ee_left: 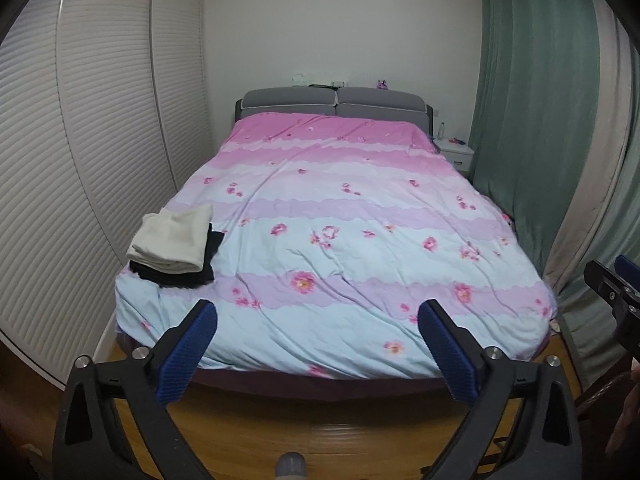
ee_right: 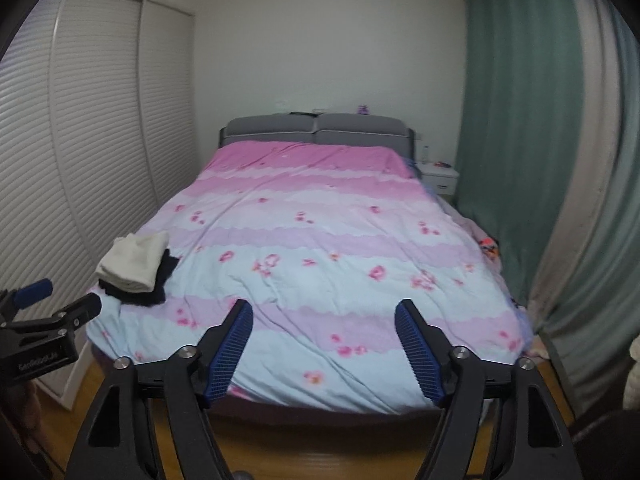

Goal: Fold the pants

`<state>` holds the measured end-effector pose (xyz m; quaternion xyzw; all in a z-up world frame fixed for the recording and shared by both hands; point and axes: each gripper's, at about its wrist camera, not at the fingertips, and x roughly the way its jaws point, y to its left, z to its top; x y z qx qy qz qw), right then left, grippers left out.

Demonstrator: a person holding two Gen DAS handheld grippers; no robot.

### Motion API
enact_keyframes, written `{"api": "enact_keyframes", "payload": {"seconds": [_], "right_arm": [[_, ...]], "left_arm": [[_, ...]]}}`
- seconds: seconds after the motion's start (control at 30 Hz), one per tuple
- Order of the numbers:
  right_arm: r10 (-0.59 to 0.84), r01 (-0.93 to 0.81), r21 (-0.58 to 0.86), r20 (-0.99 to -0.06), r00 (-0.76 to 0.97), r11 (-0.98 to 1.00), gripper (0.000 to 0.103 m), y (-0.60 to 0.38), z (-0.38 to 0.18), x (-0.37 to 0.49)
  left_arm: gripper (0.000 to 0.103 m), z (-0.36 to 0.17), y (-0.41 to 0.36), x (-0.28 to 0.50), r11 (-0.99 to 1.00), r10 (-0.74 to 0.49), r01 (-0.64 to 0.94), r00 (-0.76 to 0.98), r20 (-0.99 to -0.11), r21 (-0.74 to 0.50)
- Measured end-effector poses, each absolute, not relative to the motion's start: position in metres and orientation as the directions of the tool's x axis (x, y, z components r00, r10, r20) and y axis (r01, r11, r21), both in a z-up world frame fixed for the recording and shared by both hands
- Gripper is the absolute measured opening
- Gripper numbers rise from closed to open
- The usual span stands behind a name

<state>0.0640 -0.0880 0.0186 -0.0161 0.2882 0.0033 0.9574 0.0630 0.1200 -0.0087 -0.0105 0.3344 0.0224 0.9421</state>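
Note:
A folded cream garment lies on top of a folded black one at the near left corner of the bed. The same stack shows in the right wrist view, cream over black. My left gripper is open and empty, held off the foot of the bed. It also shows at the left edge of the right wrist view. My right gripper is open and empty too, beside the left one and away from the stack. Its tips show at the right edge of the left wrist view.
A pink and pale blue floral duvet covers the bed up to a grey headboard. White louvred wardrobe doors run along the left. Green curtains hang on the right, with a white nightstand in the far corner. Wooden floor lies below.

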Motion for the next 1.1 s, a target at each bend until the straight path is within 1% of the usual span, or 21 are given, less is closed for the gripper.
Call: {"api": "enact_keyframes", "payload": {"seconds": [0.13, 0.23, 0.37, 0.63, 0.9, 1.1], "right_arm": [[-0.036, 0.032, -0.017, -0.538, 0.842, 0.999, 0.077, -0.101, 0.028, 0.047], [-0.053, 0.064, 0.003, -0.517, 0.854, 0.998, 0.082, -0.108, 0.035, 0.036], [-0.066, 0.077, 0.001, -0.491, 0.869, 0.997, 0.085, -0.110, 0.041, 0.025], [-0.050, 0.063, 0.010, -0.484, 0.874, 0.998, 0.085, -0.111, 0.040, 0.022], [-0.051, 0.074, 0.029, -0.475, 0.878, 0.997, 0.085, -0.119, 0.042, 0.020], [-0.050, 0.079, 0.039, -0.482, 0.875, 0.996, 0.085, -0.122, 0.039, 0.021]], "left_arm": [[0.103, -0.005, 0.112, 0.052, 0.999, 0.034, -0.034, 0.764, -0.645, 0.012], [0.103, 0.001, 0.110, 0.043, 0.999, 0.051, -0.042, 0.779, -0.625, 0.028], [0.103, 0.006, 0.112, 0.037, 0.997, 0.081, -0.063, 0.791, -0.607, 0.051], [0.103, 0.015, 0.117, 0.036, 0.994, 0.106, -0.095, 0.810, -0.576, 0.048], [0.103, 0.023, 0.110, 0.034, 0.995, 0.100, -0.078, 0.830, -0.548, 0.064], [0.103, 0.024, 0.109, 0.035, 0.996, 0.089, -0.067, 0.831, -0.549, 0.061]]}}
